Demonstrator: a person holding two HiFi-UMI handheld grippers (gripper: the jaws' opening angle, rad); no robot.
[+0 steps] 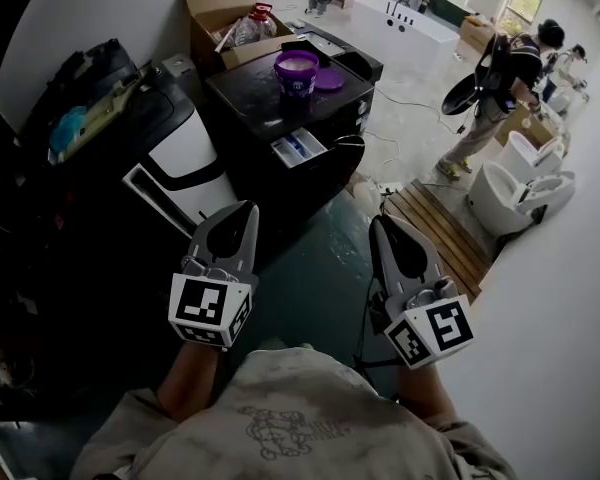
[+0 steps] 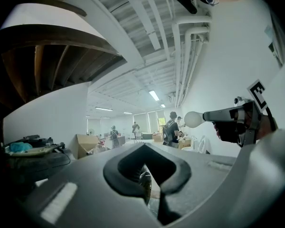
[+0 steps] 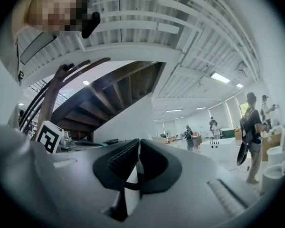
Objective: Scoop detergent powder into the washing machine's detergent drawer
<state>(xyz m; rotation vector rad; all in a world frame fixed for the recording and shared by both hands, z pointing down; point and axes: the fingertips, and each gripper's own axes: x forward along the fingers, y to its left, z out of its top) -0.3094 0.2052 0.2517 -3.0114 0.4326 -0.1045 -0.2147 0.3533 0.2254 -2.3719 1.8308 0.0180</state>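
A black washing machine (image 1: 280, 108) stands ahead of me in the head view. Its detergent drawer (image 1: 298, 148) is pulled out, showing white and blue compartments. On the machine's top sits a purple tub (image 1: 297, 71) of white powder, with its purple lid (image 1: 330, 79) lying beside it. My left gripper (image 1: 244, 213) and right gripper (image 1: 384, 226) are held low and side by side, well short of the machine. Both are shut, with nothing between them. The left gripper (image 2: 147, 175) and right gripper (image 3: 137, 170) views look up across the hall; the tub and drawer are out of sight there.
A white-and-black appliance (image 1: 175, 158) stands left of the machine, an open cardboard box (image 1: 225, 18) behind it. A wooden pallet (image 1: 440, 223), white toilets (image 1: 520, 188) and a bathtub (image 1: 410, 18) are to the right, where people (image 1: 500, 88) stand. A cable (image 1: 375, 183) crosses the floor.
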